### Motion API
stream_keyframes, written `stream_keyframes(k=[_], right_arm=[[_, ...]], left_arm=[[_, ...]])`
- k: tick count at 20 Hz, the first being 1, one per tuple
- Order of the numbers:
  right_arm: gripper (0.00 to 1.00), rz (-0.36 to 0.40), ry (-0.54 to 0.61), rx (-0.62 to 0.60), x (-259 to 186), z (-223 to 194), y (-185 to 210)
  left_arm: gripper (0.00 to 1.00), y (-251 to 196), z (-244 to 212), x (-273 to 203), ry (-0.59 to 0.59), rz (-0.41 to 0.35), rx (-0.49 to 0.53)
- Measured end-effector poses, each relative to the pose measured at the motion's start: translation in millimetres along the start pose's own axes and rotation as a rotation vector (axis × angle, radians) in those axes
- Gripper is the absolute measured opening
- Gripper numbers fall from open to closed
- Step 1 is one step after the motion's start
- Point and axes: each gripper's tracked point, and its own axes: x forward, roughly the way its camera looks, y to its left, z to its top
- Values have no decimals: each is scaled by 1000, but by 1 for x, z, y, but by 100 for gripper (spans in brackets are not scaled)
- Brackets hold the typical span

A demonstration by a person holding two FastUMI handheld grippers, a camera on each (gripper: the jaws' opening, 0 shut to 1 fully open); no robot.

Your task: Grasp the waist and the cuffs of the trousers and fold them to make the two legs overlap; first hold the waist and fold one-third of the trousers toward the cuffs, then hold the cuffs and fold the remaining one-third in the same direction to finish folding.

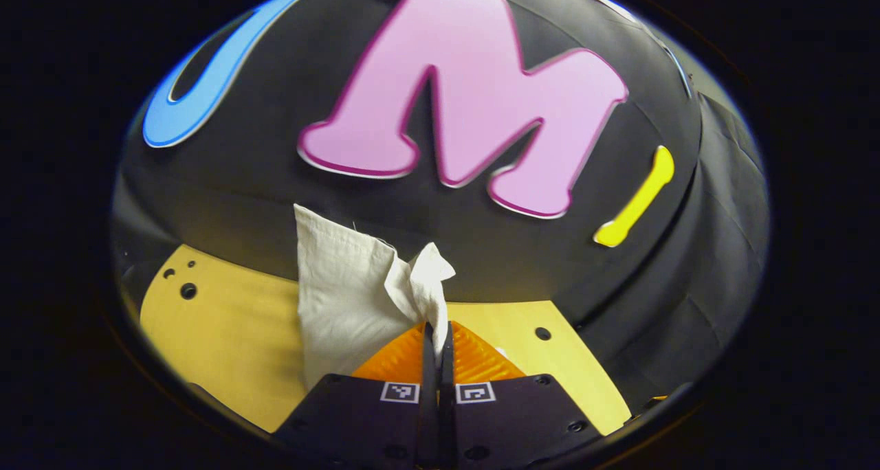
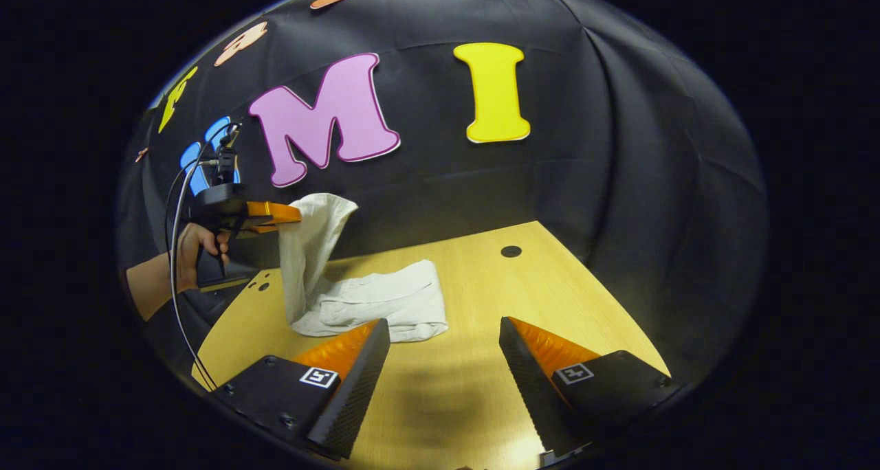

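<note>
The white trousers (image 2: 385, 298) lie bunched on the wooden table (image 2: 481, 387), with one end lifted into the air. In the left gripper view my left gripper (image 1: 437, 332) is shut on that raised end of the trousers (image 1: 344, 298), which hangs down to the left of the fingers. The right gripper view shows the same left gripper (image 2: 275, 214) held by a hand at the left, with cloth draping from it. My right gripper (image 2: 445, 381) stands open above the table, its left finger just in front of the trousers' near edge, nothing between the fingers.
The table (image 1: 220, 326) has small holes (image 2: 510, 251) near its far edge and left corner. The black cloth wall closes off the back and right. A cable (image 2: 175, 250) loops down from the left gripper. Bare wood lies to the right of the trousers.
</note>
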Motion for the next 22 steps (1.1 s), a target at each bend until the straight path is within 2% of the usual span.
stream_keyframes(k=[6, 10, 12, 14, 15, 16, 18, 19, 20, 22], right_arm=[[99, -57, 3, 32, -17, -6, -32], [98, -77, 8, 40, -23, -11, -38], [98, -80, 12, 43, -22, -14, -39], [98, -78, 12, 46, -26, -15, -39], [98, -74, 10, 44, -27, -17, -39], [98, -70, 10, 41, -28, -17, -39], [98, -55, 10, 32, -33, -18, -37], [98, -48, 9, 28, -35, -19, -35], [98, -41, 7, 24, -36, -18, -33], [98, -29, -3, 15, -38, -14, -28]], left_arm=[[5, -72, -53, 36, 101, -117, 3], [5, -94, -97, 51, 176, -137, 27], [6, -93, -117, 53, 224, -122, 35], [13, -96, -141, 51, 265, -122, 33], [21, -96, -146, 46, 276, -123, 36], [18, -95, -149, 42, 276, -121, 48], [65, -88, -149, 33, 257, -99, 92], [56, -86, -147, 23, 244, -90, 109], [69, -84, -144, 11, 230, -85, 124], [84, -77, -135, -11, 191, -67, 177]])
